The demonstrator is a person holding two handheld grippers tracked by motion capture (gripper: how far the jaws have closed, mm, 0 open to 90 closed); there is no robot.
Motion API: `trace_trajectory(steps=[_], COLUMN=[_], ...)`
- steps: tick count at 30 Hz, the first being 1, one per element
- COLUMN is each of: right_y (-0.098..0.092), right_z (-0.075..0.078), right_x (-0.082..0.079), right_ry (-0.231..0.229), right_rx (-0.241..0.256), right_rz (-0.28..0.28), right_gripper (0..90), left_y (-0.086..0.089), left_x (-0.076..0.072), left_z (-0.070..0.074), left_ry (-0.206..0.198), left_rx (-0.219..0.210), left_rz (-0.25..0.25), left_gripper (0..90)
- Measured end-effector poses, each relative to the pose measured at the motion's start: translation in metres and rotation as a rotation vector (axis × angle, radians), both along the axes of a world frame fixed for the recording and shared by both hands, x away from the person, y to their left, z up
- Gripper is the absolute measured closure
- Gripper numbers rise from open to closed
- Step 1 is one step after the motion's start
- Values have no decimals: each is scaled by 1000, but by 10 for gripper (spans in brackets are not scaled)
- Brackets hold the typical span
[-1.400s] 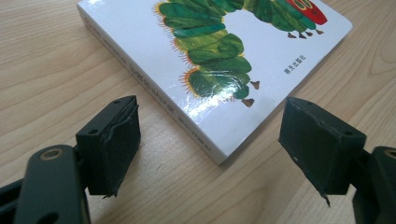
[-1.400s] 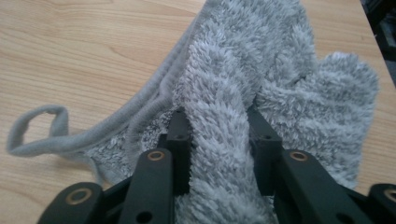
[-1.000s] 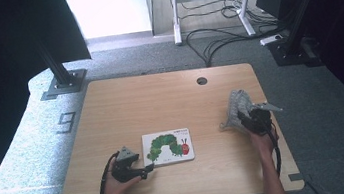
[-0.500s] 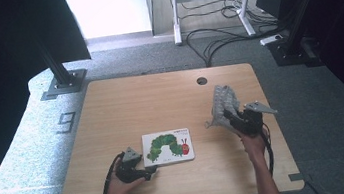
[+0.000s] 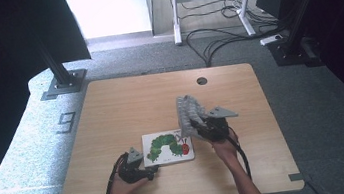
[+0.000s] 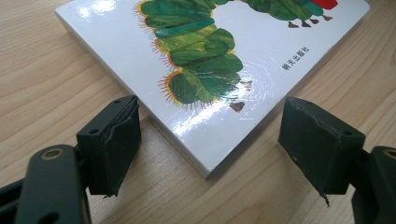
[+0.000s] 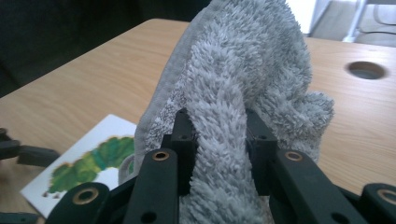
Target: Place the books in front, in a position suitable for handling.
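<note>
A white picture book (image 5: 168,147) with a green caterpillar on its cover lies flat near the table's front. In the left gripper view a corner of the book (image 6: 205,88) reaches between the jaws. My left gripper (image 5: 150,170) is open at that near left corner, its jaws apart on either side. My right gripper (image 5: 198,126) is shut on a grey fluffy towel (image 5: 188,114), held up over the book's right edge. In the right gripper view the towel (image 7: 243,93) bulges up between the jaws, with the book (image 7: 88,165) lower left.
The wooden table (image 5: 126,108) has a round cable hole (image 5: 201,80) at its far right. Cables and desk legs lie on the floor beyond the far edge. Dark curtains stand at left and right.
My right gripper has carried the towel leftward from the table's right side to the book's right edge. The left gripper has crept slightly right toward the book's corner.
</note>
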State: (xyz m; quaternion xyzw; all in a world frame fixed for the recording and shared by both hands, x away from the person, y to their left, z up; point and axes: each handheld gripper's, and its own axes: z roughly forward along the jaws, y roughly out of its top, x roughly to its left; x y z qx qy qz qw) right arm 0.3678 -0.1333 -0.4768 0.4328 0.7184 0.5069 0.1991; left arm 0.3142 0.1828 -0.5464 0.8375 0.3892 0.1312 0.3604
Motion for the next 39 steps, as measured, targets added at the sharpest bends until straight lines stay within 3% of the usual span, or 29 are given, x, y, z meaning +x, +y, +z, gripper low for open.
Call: trace_trajectory(steps=[6,13,23,26,29,39], right_y=[43,95,148,157,164,156], right_z=[-6,-18,-36,-42,-49,-48], right_x=[7,18,26,26,25,22], right_ry=[22,62,109,116,108,93], right_rx=[-8,-58,-133,-158,-218,-241], right_rz=[80,153,204,215,219,192], right_gripper=[696,695,695,694,692,683], left_y=[0,0,0,0,0,0], left_x=[1,1,0,0,1,0], left_z=[0,0,0,0,0,0], left_ry=[-1,0,-2,-2,1,-1], left_rx=[2,1,1,0,-3,0], left_rz=[10,9,10,11,11,12], left_gripper=[230,229,233,233,234,235])
